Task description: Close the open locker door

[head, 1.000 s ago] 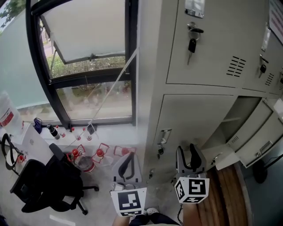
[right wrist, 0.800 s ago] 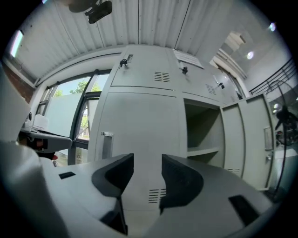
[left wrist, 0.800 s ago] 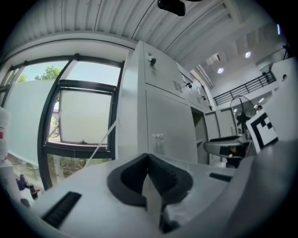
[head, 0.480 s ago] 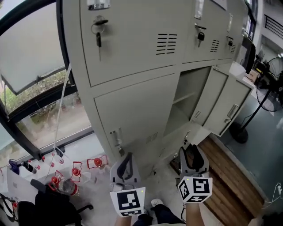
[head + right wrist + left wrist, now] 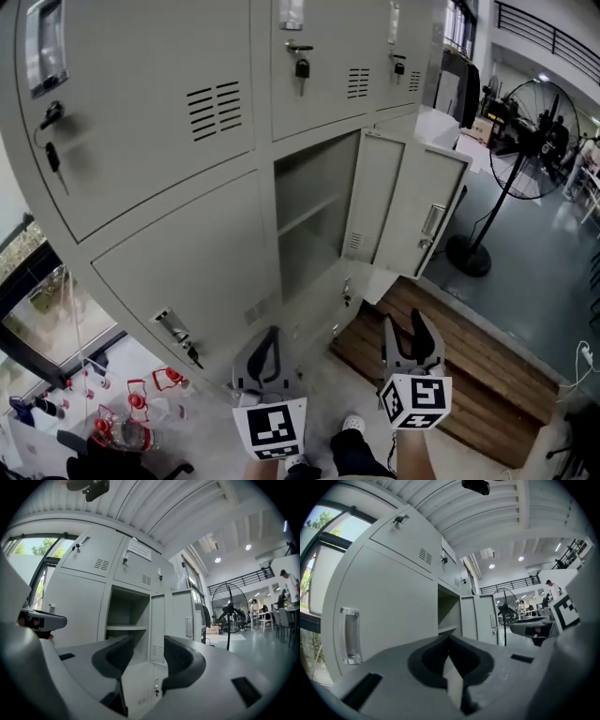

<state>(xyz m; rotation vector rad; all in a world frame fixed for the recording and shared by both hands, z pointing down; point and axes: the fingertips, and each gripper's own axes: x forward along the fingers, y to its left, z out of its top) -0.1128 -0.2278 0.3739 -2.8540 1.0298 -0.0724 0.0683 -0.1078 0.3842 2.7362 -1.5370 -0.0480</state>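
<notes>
Nearest to me, my left gripper [image 5: 269,339] has its fingers pressed together with nothing between them. In the left gripper view they meet in one seam and face a closed lower locker front [image 5: 393,616].

My right gripper [image 5: 403,325] has just been opening, and its fingers [image 5: 183,660] stand well apart with nothing held. Under that gripper, in the head view, a strip of wooden flooring [image 5: 450,361] lies at the foot of the lockers.

Beyond it is the open compartment [image 5: 314,178], with one shelf [image 5: 305,217] across it. The open locker door [image 5: 373,202] hangs at the compartment's right edge, swung out toward me, with vents low on its face. It is ahead of my right fingers and well apart from them, and neither gripper touches it. In the right gripper view the door shows straight through the gap between the fingers, with the compartment just left of it.

Just right of the door stands a second pale panel [image 5: 427,216] with a handle. I cannot tell whether that is another open door. Farthest off, a pedestal fan [image 5: 530,141] stands on the grey floor.
</notes>
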